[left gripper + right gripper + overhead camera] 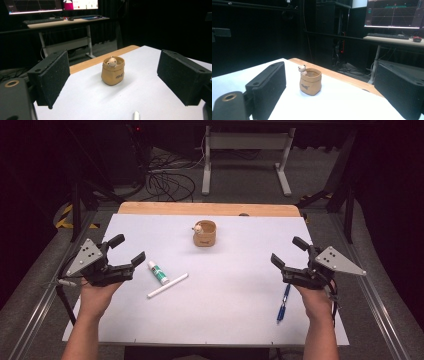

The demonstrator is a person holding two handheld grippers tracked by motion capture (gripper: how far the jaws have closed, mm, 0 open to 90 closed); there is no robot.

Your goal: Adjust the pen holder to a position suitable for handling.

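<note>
The tan pouch-shaped holder (204,234) sits in the upper middle of the high view, on the white surface (225,310), with a small cream animal figure (198,227) peeking over its rim. There is dark script on the holder's side, seen in both gripper views, but it is too small and blurred to read. Left of centre in the high view lies a small white tube (158,272) with a green printed label and a white cap; its printing cannot be read either. Just beside the tube, to its lower right, a white stick-like pen (167,285) lies slanted. At the lower right a blue pen (283,303) lies nearly upright in the frame.

The left hand-held gripper (127,251) is at the left edge of the surface, jaws spread wide with nothing between them. The tube lies just right of its nearer jaw tip, apart from it. The right hand-held gripper (290,251) is at the right edge, jaws likewise wide and empty; the blue pen lies just below it, beside the wrist, not touching the jaws.

In the left gripper view the holder (113,71) stands centred between the two black jaws, well beyond them, and in the right gripper view the holder (310,81) also stands between the jaws, farther off.
</note>
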